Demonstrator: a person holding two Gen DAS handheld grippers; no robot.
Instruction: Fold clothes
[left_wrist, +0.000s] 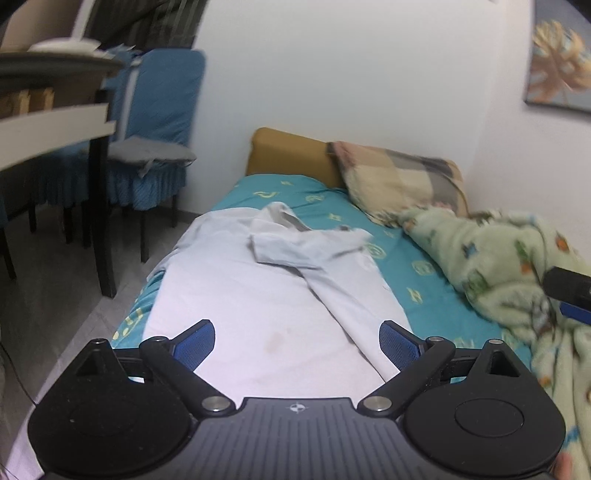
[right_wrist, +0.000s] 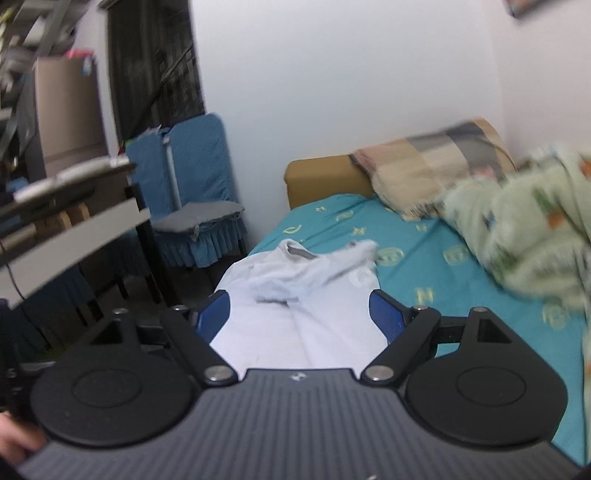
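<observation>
White shirt (left_wrist: 258, 295) is being lined up on bed (left_wrist: 424, 258); left tool (left_wrist: 297, 341) and right tool (right_wrist: 300, 314) spread, empty. Sleeve should be pinched near bed's right edge, folded inward.

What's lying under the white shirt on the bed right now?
The white shirt lies on the teal sheet, which shows around its right and far edges. Whatever sits directly beneath the shirt's middle is covered. One sleeve is folded across on top.
</observation>
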